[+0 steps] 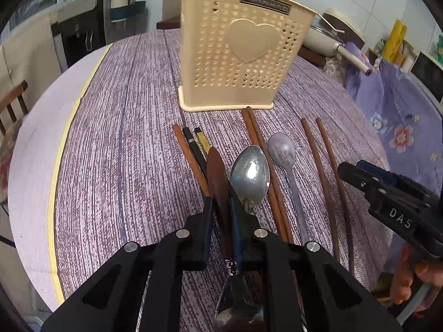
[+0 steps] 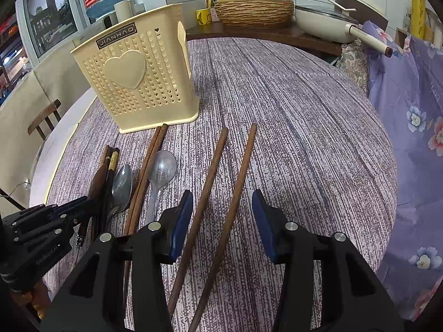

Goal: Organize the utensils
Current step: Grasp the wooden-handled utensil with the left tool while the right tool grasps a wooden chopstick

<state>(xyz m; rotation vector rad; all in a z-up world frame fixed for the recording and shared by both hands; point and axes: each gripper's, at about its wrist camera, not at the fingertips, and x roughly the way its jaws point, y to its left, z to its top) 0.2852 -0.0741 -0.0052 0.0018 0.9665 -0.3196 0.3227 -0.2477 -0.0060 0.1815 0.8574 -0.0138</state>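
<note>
Presently the left gripper (image 1: 221, 207) has its jaws clamped on a wooden handle (image 1: 217, 177) lying on the desk (image 1: 124, 138), likely to lift it toward the holder (image 1: 238, 49). The right gripper (image 2: 221, 210) straddles two chopsticks (image 2: 210, 182), jaws half open, touching neither.

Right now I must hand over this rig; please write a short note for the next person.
Left tongs: shut on the wooden-handled utensil, still low over the table.
Right tongs: open, astride two brown chopsticks, not gripping.
On the table, lying loose: large metal spoon, small metal spoon, another brown chopstick pair, black chopsticks.
Cream holder stands upright behind them.
Done: nothing seen in the holder.
Left: put every utensil into it.
</note>
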